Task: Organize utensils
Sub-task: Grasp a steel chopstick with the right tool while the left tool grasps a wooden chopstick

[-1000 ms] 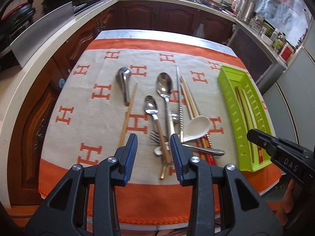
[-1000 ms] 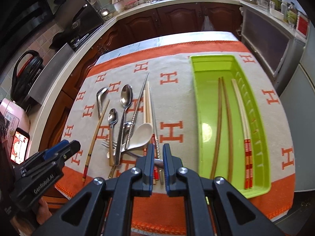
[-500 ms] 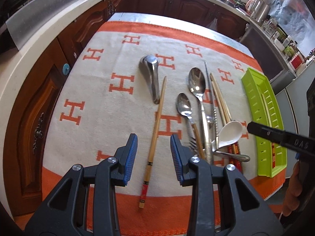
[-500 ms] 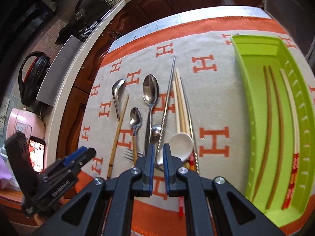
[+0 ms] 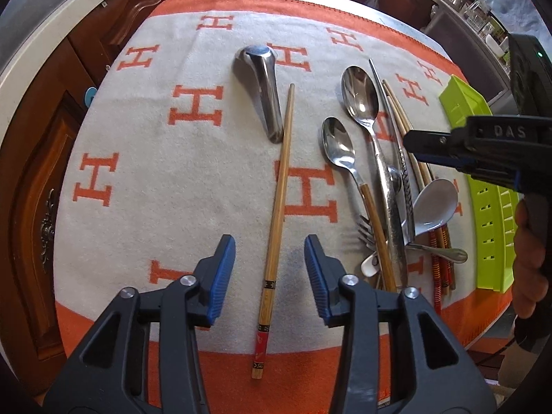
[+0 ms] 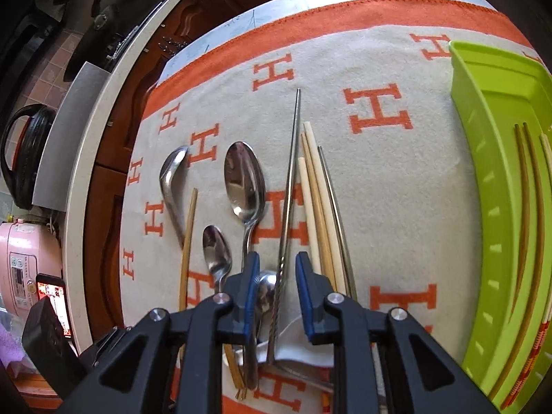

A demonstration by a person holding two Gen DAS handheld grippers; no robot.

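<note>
My left gripper [image 5: 269, 262] is open, its jaws either side of a single bamboo chopstick [image 5: 279, 196] with a red end, just above the cloth. To its right lies a heap of utensils: a large steel spoon [image 5: 360, 95], a smaller spoon [image 5: 338, 145], a fork [image 5: 365, 231], a white ceramic spoon [image 5: 434, 207] and more chopsticks. My right gripper [image 6: 276, 270] is open, its jaws astride a twisted metal chopstick [image 6: 291, 172] over that heap. The green tray [image 6: 490, 158] at the right holds several chopsticks.
A steel soup spoon [image 5: 264, 86] lies next to the bamboo chopstick's far end. The orange and grey H-patterned cloth [image 5: 172, 172] covers the table. Wooden cabinets and a counter stand at the left; a pink rice cooker [image 6: 20, 269] sits there.
Both grippers have moved down and forward toward the utensils. The right gripper has opened from shut. The left now straddles the bamboo chopstick.
</note>
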